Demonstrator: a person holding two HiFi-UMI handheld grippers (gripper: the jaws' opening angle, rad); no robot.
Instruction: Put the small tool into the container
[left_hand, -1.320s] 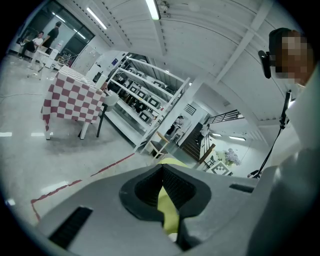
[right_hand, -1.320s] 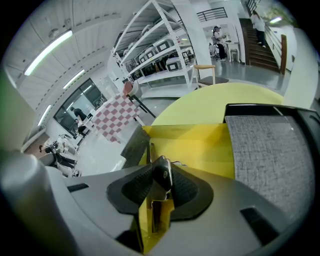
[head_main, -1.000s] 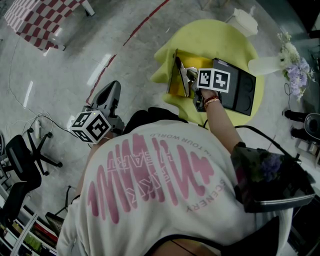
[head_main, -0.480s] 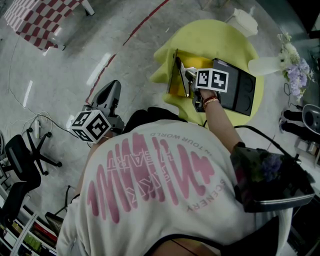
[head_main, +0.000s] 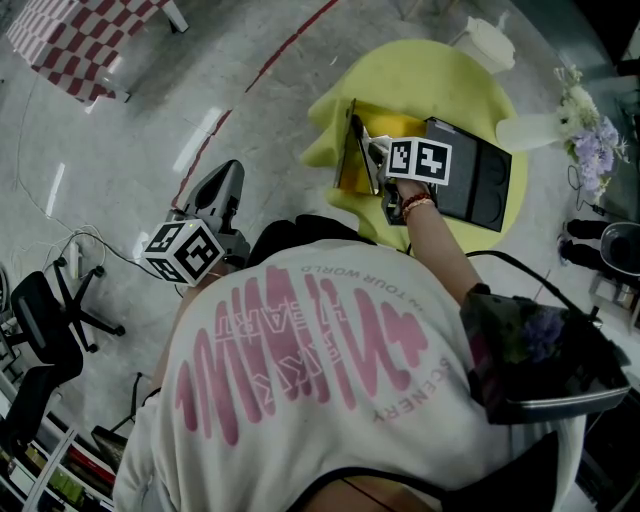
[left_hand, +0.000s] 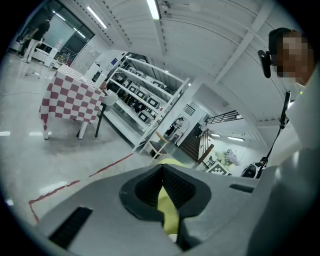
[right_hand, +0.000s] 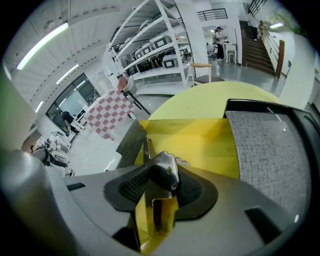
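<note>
My right gripper (head_main: 368, 150) hangs over the open yellow container (head_main: 350, 168) on the round yellow table (head_main: 440, 80). The small metal tool (right_hand: 162, 172), silver with a dark middle part, stands upright between its ribbed pads (right_hand: 131, 184), above the container's yellow floor (right_hand: 200, 145). The jaws have just been opening, and the tool sits loosely in the gap. My left gripper (head_main: 222, 185) is held off to the left over the floor, away from the table. Its jaws (left_hand: 162, 192) are together with nothing in them.
A black case (head_main: 480, 175) with a grey lining (right_hand: 270, 150) lies right beside the container. A white jug (head_main: 490, 42) and flowers (head_main: 590, 140) stand at the table's far side. An office chair (head_main: 40, 310) and a checkered table (head_main: 80, 40) are on the left.
The right gripper's marker cube has shifted slightly left toward the container. The left gripper has not moved.
</note>
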